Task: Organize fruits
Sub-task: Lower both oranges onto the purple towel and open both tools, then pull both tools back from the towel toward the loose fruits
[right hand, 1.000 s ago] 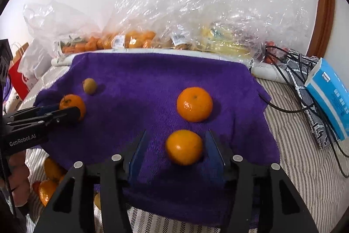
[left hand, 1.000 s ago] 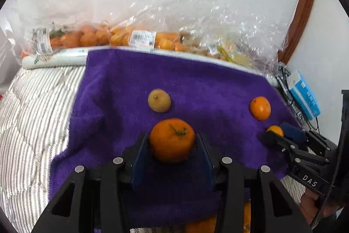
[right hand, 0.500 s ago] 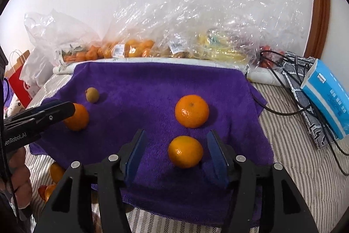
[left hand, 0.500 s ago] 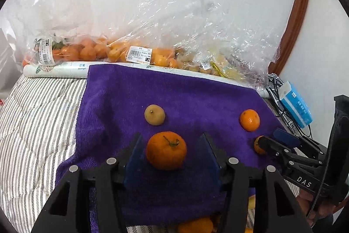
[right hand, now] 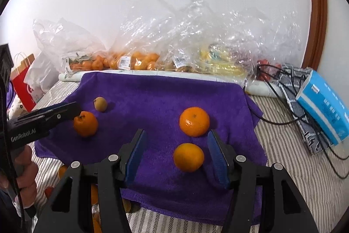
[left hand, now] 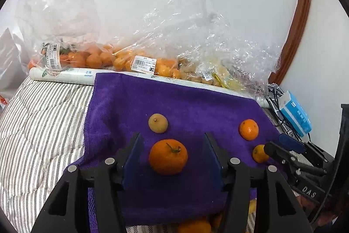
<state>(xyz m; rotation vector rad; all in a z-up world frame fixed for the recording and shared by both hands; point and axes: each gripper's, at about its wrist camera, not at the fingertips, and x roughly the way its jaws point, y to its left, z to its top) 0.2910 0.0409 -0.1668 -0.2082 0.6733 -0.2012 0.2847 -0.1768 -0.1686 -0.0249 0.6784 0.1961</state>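
A purple towel (left hand: 174,102) lies on striped bedding. On it sits a stemmed orange (left hand: 168,156) between the fingers of my left gripper (left hand: 172,138), which is open with a gap on each side of the fruit. Just beyond is a small brownish-yellow fruit (left hand: 158,123). In the right wrist view a smaller orange (right hand: 188,156) rests on the towel (right hand: 157,93) between the fingers of my open right gripper (right hand: 177,132), nearer the right finger and apart from it. A larger orange (right hand: 194,121) lies just behind. The left gripper (right hand: 65,110) stands beside the stemmed orange (right hand: 85,123).
Clear plastic bags of oranges (left hand: 122,58) and yellow fruit (right hand: 220,62) line the wall behind a white roll (left hand: 65,74). A blue box (right hand: 325,106) and cables (right hand: 281,84) lie at the right, a red paper bag (right hand: 23,84) at the left. Loose oranges (left hand: 194,226) lie below the towel's front edge.
Both grippers' jaws have spread apart from their oranges and drawn back a little. The oranges have stayed on the towel.
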